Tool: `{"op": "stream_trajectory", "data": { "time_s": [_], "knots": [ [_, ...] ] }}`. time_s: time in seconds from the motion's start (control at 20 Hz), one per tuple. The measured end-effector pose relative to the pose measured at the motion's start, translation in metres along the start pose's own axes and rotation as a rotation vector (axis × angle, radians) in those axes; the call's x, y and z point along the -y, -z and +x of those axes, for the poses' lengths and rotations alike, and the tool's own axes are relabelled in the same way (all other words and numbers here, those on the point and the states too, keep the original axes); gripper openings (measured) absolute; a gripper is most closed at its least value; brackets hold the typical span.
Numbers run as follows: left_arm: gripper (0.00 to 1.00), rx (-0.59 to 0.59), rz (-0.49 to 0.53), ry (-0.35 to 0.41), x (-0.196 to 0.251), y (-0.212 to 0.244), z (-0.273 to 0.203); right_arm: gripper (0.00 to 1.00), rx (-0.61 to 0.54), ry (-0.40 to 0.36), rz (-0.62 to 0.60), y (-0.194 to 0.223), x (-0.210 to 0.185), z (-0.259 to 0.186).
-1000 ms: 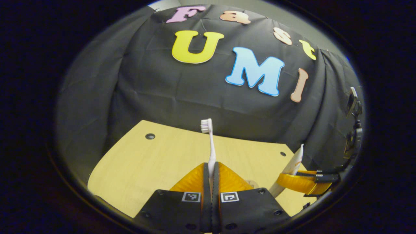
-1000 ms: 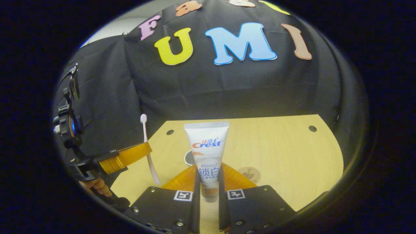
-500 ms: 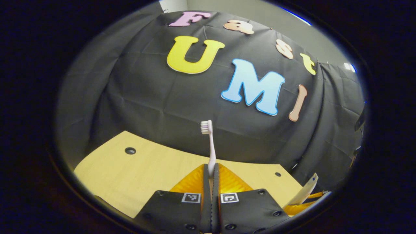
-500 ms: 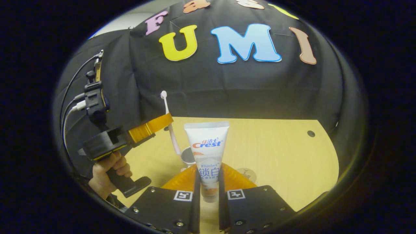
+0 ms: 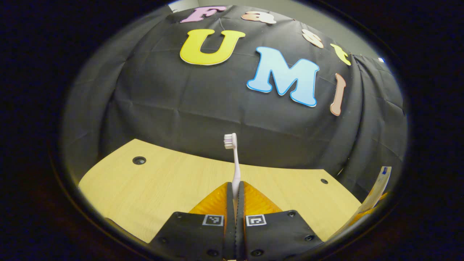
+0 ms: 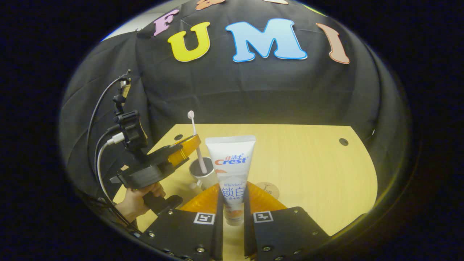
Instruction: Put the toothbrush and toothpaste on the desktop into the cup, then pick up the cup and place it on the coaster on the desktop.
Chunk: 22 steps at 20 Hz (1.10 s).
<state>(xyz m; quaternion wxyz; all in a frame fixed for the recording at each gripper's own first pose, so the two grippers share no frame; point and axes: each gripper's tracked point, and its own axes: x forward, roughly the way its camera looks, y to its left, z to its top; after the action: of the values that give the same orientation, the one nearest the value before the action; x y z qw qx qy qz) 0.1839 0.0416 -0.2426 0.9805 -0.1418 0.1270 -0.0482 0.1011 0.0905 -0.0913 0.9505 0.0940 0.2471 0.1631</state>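
My left gripper (image 5: pixel 235 190) is shut on a pale pink toothbrush (image 5: pixel 234 163) that stands upright, bristles up. In the right gripper view that same left gripper (image 6: pixel 186 145) holds the toothbrush (image 6: pixel 195 139) over the white cup (image 6: pixel 201 174), with the handle's lower end inside the cup's mouth. My right gripper (image 6: pixel 233 197) is shut on a white toothpaste tube (image 6: pixel 232 170), held upright just right of the cup. A round brown coaster (image 6: pixel 268 188) lies on the wooden desktop (image 6: pixel 308 163) right of the tube. The toothpaste tube's (image 5: pixel 377 188) edge shows at the far right of the left gripper view.
A hand (image 6: pixel 136 197) grips the left gripper's handle at the lower left, with cables (image 6: pixel 101 145) trailing above it. Small dark holes (image 6: pixel 343 141) mark the desktop near its far corners. The black cloth wall rises behind the far edge.
The left gripper has come down and toward the cup, so the toothbrush handle now dips into the cup. The right gripper and its tube have barely moved.
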Motion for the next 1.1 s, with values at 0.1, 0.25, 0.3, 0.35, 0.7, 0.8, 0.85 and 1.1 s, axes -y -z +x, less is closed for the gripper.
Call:
{"op": "stream_trajectory", "data": {
  "time_s": [0.1,0.25,0.3,0.35,0.7,0.8,0.85,1.1],
  "knots": [
    [0.05,0.003,0.010,-0.004,0.001,0.002,-0.004,0.24,-0.005,-0.011,0.007,-0.001,-0.001,0.003],
    [0.16,-0.003,0.010,0.004,0.001,0.007,-0.009,0.24,-0.011,-0.027,0.011,-0.001,-0.004,0.005],
    [0.24,-0.010,0.010,0.000,-0.001,0.009,-0.013,0.24,-0.013,-0.032,0.007,-0.001,-0.005,0.007],
    [0.31,-0.010,0.007,-0.008,-0.003,0.008,-0.017,0.24,-0.014,-0.037,0.004,-0.001,-0.007,0.008],
    [0.95,0.019,-0.030,-0.066,-0.025,-0.006,-0.060,0.23,0.043,-0.103,-0.021,-0.036,-0.030,0.036],
    [0.97,0.025,-0.030,-0.088,-0.035,-0.010,-0.077,0.23,0.070,-0.124,-0.028,-0.048,-0.040,0.049],
    [0.96,0.029,-0.031,-0.102,-0.041,-0.012,-0.084,0.23,0.080,-0.133,-0.030,-0.052,-0.045,0.056],
    [0.96,0.023,-0.057,-0.152,-0.065,-0.014,-0.118,0.23,0.140,-0.177,-0.057,-0.077,-0.071,0.089]
  ]
}}
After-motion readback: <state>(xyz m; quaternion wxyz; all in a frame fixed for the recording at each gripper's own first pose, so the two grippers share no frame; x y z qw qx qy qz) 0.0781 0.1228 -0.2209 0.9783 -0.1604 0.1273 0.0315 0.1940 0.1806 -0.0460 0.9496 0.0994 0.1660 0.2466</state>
